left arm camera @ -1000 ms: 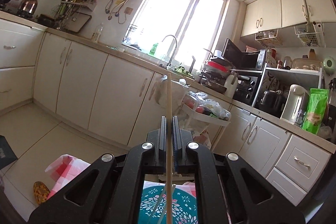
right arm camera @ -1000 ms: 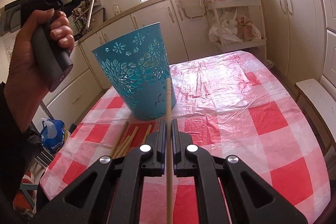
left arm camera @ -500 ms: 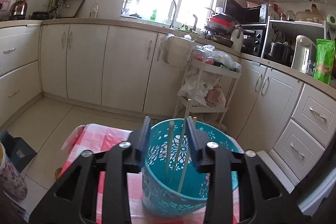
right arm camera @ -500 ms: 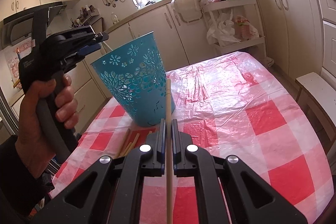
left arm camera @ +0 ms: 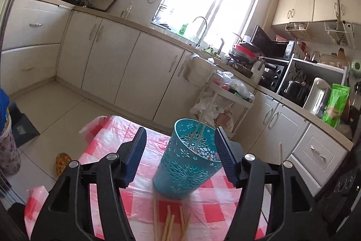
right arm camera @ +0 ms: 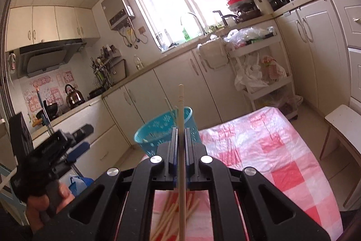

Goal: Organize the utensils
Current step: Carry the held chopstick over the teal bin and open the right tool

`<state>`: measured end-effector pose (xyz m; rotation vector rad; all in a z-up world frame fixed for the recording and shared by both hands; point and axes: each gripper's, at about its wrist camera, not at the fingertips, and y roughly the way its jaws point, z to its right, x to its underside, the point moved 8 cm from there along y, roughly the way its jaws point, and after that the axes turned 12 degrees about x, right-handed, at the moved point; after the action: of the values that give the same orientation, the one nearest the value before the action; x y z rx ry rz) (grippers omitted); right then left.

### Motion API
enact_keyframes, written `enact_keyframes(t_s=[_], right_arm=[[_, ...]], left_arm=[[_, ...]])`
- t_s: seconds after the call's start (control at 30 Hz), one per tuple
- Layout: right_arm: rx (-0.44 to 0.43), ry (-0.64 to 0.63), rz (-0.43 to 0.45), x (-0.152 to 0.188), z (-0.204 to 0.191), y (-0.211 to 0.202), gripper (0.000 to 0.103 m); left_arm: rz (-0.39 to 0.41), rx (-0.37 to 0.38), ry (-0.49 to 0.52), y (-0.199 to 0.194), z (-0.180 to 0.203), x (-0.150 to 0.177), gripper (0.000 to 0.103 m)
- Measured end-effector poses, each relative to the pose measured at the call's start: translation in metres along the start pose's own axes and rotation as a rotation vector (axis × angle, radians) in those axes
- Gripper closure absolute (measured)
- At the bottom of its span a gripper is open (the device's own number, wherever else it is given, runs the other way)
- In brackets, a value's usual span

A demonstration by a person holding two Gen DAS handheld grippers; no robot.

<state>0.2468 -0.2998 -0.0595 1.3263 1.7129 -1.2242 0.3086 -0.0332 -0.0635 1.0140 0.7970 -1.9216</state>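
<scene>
A teal perforated bucket [left arm camera: 188,162] stands on the red-checked tablecloth [left arm camera: 126,198] and holds a few chopsticks [left arm camera: 198,130]. Several loose chopsticks [left arm camera: 168,226] lie on the cloth in front of it. My left gripper [left arm camera: 180,155] is open and empty, its jaws wide on either side of the bucket, above the table. My right gripper [right arm camera: 179,143] is shut on a single chopstick [right arm camera: 181,119] that points up and forward, raised above the table with the bucket [right arm camera: 158,132] just behind it. Loose chopsticks [right arm camera: 171,216] show below it.
White kitchen cabinets [left arm camera: 108,64] and a sink counter run behind the table. A white trolley [left arm camera: 227,96] with bags stands past the table's far end. A white stool [right arm camera: 343,121] stands at the right of the table. The hand holding the left gripper [right arm camera: 52,159] shows at left.
My left gripper has let its chopstick drop into the bucket, opened wide and drawn back. My right gripper has lifted and tilted its chopstick up toward the bucket's rim.
</scene>
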Motion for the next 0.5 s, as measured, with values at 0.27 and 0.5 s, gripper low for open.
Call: enact_keyframes(t_s=[0.27,0.5], right_arm=[[-0.110,0.057,0.124,-0.053,-0.038,0.014,0.097],[-0.186,0.100,0.232,-0.096,-0.062,0.031,0.097]], left_arm=[[0.007,0.072,0.007,-0.015,0.029,0.003,0.039],[0.018,0.107,-0.032,-0.017,0.035,-0.003,0.036]])
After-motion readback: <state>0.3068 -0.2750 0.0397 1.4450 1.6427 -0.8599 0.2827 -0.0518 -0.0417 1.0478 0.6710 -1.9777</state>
